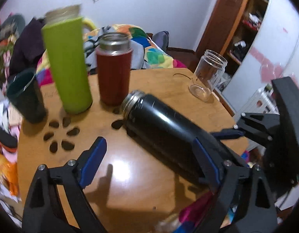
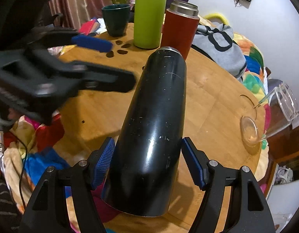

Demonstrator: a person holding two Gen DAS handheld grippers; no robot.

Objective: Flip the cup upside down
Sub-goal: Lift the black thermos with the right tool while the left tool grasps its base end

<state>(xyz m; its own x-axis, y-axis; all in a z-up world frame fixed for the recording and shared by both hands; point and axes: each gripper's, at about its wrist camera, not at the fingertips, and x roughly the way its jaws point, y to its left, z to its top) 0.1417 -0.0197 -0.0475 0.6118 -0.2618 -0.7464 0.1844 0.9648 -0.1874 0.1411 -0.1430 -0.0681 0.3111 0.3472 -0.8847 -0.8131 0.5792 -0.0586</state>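
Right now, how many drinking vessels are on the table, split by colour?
Black flask, tilted between the right gripper pads: 1
Red flask: 1
Green tumbler: 1
Dark teal cup: 1
Clear glass jar: 1
Total: 5

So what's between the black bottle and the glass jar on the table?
Only bare tabletop between the black bottle and the glass jar, shown in the right wrist view; a thin dark wire lies near the jar.
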